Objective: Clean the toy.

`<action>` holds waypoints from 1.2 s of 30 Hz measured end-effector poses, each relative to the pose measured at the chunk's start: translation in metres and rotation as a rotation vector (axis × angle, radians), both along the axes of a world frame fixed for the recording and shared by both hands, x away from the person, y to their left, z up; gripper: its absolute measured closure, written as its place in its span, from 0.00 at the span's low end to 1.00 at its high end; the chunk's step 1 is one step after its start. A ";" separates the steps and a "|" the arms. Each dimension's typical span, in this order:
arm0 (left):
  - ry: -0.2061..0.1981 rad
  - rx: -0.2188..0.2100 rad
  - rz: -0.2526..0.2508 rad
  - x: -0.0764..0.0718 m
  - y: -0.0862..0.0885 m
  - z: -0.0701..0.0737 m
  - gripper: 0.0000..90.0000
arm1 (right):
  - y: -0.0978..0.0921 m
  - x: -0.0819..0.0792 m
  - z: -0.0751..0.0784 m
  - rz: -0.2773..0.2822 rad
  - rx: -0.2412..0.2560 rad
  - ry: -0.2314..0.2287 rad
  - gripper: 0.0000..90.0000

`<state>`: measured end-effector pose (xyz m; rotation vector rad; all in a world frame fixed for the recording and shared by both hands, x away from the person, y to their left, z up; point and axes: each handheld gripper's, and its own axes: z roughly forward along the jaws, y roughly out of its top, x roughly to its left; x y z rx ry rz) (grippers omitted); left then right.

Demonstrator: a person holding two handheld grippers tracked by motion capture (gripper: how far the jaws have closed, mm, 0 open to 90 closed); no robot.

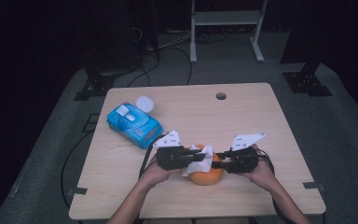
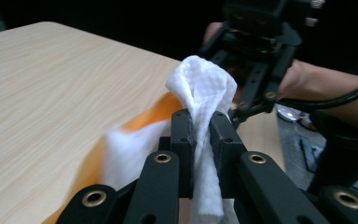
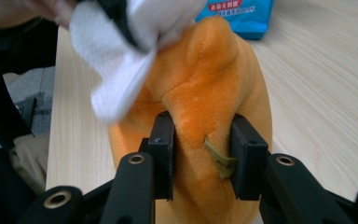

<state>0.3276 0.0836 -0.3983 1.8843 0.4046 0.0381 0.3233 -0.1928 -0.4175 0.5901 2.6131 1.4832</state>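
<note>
The left tool [image 2: 200, 128] is clamped on a white wipe [image 2: 204, 88] and the right tool [image 3: 204, 156] grips the orange plush toy [image 3: 214, 88] near the desk's [image 1: 242, 112] front edge, so wiping appears mid-course; the high view adds the blue wipe pack [image 1: 134, 123] behind.

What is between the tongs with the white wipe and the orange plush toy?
Nothing visible. The left tongs pinch the white textured wipe, which already drapes onto the orange plush toy. The right tongs squeeze the toy itself.
</note>
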 end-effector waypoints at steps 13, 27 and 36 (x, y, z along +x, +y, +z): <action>0.030 0.006 0.068 0.011 0.017 -0.009 0.91 | -0.014 -0.002 -0.001 0.040 -0.033 -0.015 0.72; 0.060 0.001 0.002 0.003 -0.005 -0.006 0.91 | -0.020 -0.006 0.000 -0.064 -0.074 -0.003 0.56; 0.056 -0.003 0.025 -0.001 -0.010 -0.006 0.91 | -0.023 -0.036 0.012 -0.126 -0.107 -0.035 0.40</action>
